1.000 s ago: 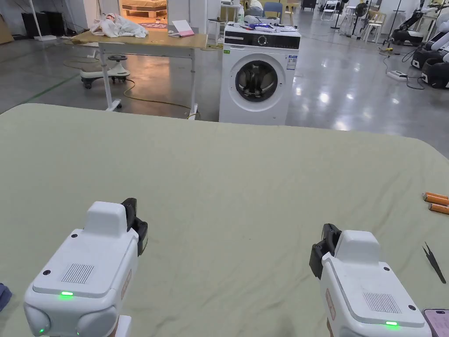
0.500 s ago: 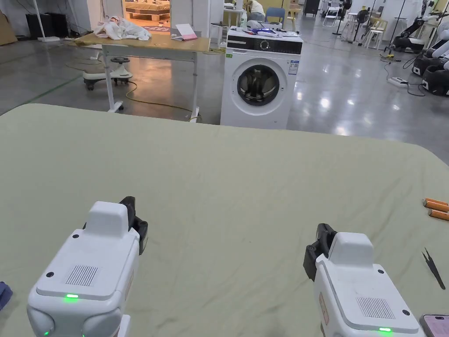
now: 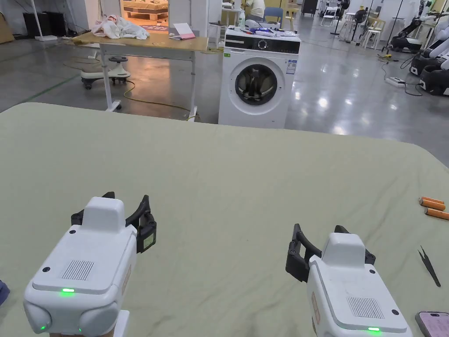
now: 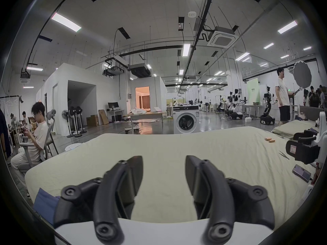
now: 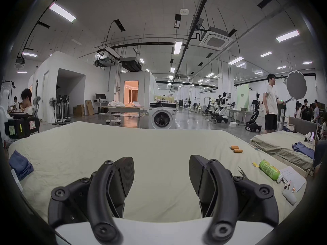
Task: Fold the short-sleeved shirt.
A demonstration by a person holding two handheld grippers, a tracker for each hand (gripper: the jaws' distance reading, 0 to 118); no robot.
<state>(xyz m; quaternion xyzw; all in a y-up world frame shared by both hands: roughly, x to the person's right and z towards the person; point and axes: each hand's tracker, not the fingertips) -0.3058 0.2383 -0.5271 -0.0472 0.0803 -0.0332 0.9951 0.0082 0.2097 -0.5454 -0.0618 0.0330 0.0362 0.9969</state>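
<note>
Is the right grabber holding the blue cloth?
No, the right gripper is open with nothing between its jaws, and the blue cloth lies apart on the bed.

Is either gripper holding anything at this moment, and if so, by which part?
Nothing is held. The left gripper and the right gripper both hover open over the bed sheet, with bare sheet between their jaws.

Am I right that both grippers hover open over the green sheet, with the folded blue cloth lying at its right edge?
Not quite. The left gripper and right gripper are open above the green sheet, but the folded blue cloth lies at the sheet's left edge, as the right gripper view shows.
</note>
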